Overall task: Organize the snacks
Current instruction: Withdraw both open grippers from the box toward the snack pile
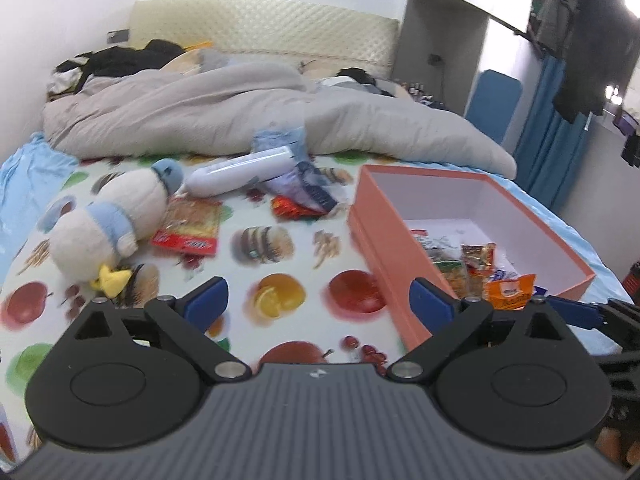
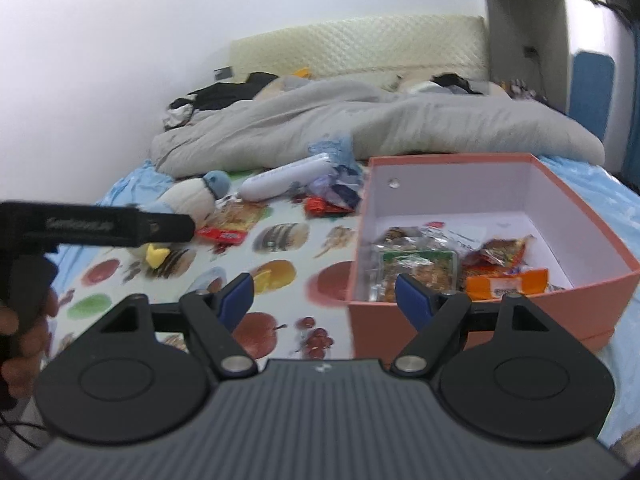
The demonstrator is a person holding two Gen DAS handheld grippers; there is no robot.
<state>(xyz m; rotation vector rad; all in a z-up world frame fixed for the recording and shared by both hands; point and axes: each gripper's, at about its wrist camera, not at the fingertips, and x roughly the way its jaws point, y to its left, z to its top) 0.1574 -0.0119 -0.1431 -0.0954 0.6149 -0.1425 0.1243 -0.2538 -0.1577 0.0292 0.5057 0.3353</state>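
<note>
Both grippers, left (image 1: 320, 304) and right (image 2: 325, 300), hover tilted down over the bed (image 1: 304, 240), fingers spread and empty, beside the orange box (image 2: 480, 320) holding crinkly snack packets (image 2: 504, 284).

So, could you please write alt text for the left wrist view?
Open left gripper, fingers empty, hovers over a fruit-print bedsheet. An orange box at right holds snack packets; more snacks, a white tube and a plush duck lie beyond.
</note>
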